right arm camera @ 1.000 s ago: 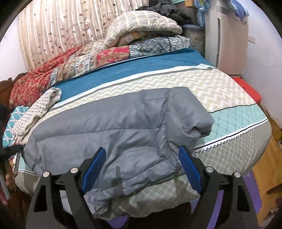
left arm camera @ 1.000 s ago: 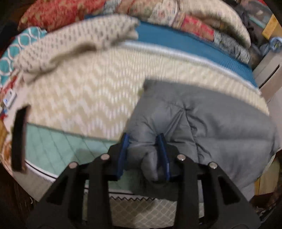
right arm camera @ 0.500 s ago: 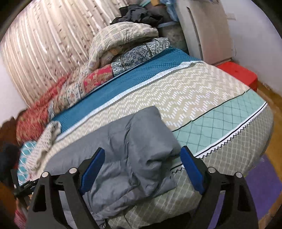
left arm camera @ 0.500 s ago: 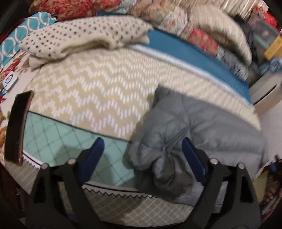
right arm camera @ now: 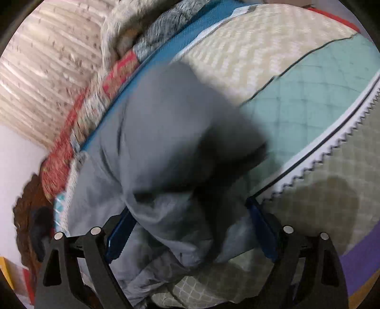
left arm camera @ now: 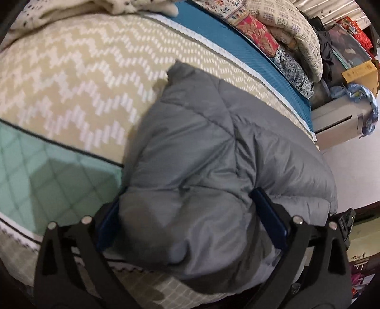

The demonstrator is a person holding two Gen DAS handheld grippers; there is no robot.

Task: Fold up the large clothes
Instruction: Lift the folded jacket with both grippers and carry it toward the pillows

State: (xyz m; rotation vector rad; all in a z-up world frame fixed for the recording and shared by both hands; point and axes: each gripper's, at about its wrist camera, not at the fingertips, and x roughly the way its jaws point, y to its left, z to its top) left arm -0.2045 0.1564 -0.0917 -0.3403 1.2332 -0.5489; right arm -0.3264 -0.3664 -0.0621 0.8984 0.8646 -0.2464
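A grey padded jacket (left arm camera: 213,147) lies bunched on the bed (left arm camera: 71,78)'s near edge. The left hand-held gripper (left arm camera: 190,214), just opened wide, straddles its bulge. The right hand-held gripper (right arm camera: 190,228) also looks wide apart around jacket fabric, though blurred.

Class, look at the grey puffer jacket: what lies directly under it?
The grey puffer jacket lies on the patterned bedspread, over its beige zigzag and mint bands near the bed's edge. Whatever sits beneath the jacket's folds is covered.

Patterned bedspread (left arm camera: 78,78) covering the bed, folded quilts (left arm camera: 280,40) lying stacked at the bedspread's far edge, cardboard box (left arm camera: 361,73) sitting beyond the bedspread, dotted blanket (left arm camera: 78,7) resting on it.
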